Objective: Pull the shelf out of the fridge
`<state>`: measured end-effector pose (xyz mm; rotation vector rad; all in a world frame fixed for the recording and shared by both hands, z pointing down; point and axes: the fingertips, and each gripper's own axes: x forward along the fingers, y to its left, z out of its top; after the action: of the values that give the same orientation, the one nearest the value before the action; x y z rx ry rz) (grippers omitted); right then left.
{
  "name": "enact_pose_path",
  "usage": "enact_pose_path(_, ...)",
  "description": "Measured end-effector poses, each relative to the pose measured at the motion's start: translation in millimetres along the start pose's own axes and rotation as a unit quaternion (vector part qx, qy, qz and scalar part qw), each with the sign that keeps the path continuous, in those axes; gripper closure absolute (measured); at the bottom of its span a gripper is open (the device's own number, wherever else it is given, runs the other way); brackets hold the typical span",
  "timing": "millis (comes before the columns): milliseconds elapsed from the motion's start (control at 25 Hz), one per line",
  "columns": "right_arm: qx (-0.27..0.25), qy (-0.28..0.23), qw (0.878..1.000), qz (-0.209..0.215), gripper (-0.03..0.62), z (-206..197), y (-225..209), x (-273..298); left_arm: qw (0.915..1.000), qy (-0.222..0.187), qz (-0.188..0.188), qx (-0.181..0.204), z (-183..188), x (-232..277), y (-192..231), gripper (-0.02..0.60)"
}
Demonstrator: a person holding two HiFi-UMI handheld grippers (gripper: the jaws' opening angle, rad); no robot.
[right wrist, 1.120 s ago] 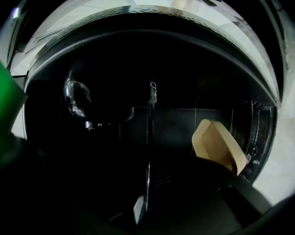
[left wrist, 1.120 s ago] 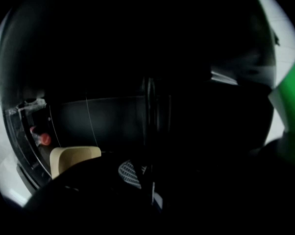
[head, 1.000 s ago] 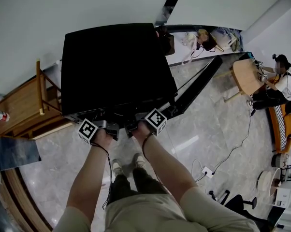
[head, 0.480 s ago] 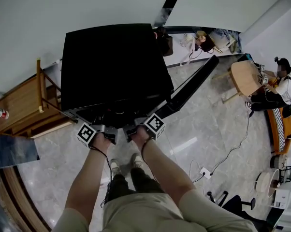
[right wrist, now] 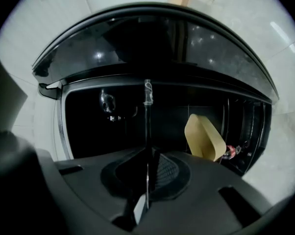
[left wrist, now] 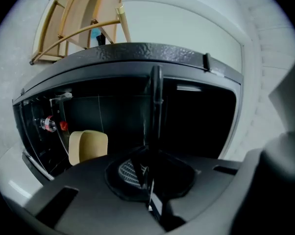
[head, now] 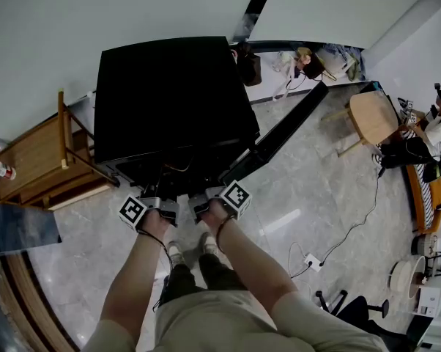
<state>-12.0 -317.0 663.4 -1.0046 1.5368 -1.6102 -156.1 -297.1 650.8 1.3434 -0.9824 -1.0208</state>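
Comparing with 1 second back, I see both of my grippers have slid toward my knees in the head view, away from the fridge (head: 169, 94) mouth. The black cabinet sits where it did. I read that as the shelf travelling out with them, so the pull is under way but not finished.

At the left stands a slatted wooden chair (head: 45, 160), pale and matte, untouched. Next to it, the left gripper (head: 169, 201) is clamped almost fully together on the shelf (left wrist: 155, 106). In the left gripper view the shelf runs as 1 thin, hard, dark sheet seen edge-on, going from the jaws into the cavity. Its edge catches a faint gleam, so I judge it glass or clear plastic: rigid, slick, likely to slip if my grip loosens.

The fridge is a boxy unit with a glossy black top. Inside, a rounded beige container (left wrist: 88, 146) with a dull surface stands beside the shelf line.

The right gripper (head: 199, 197) is likewise pinched narrow on the same sheet's front edge, level with its partner. To its right, the open fridge door (head: 279, 134) angles out over the polished stone-pattern floor (head: 316, 196).
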Motion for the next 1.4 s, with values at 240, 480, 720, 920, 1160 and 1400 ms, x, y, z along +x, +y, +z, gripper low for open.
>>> enact_pose_path(240,0.001,0.005,1.000,0.003,0.589,-6.0,0.4,-17.4,1.0000,0.001,0.002,-0.003,-8.1,-18.4,-2.0,0.569)
enact_pose_path(480,-0.002,0.012,1.000,0.006,0.589,-10.9,-0.5,-37.1,1.0000,0.009,0.000,-0.005,-17.1,-36.3,-6.3,0.569)
enact_pose_path(720,0.000,0.013,1.000,0.009,0.591,-16.0,2.0,-53.4,0.9999,0.007,0.005,-0.008,-25.6,-52.0,-7.7,0.569)
enact_pose_path(920,0.006,0.023,1.000,-0.002,0.591,-21.8,2.0,-67.9,0.9999,0.008,0.006,-0.012,-32.7,-64.3,-10.0,0.569)
enact_pose_path(1160,0.005,0.029,1.000,0.000,0.591,-24.9,5.6,-84.1,0.9999,0.012,0.007,-0.008,-42.9,-77.5,-12.4,0.569)
enact_pose_path(1400,0.007,0.037,0.999,-0.005,0.591,-27.9,7.0,-102.4,0.9998,0.017,0.010,-0.007,-54.3,-92.7,-15.4,0.569)
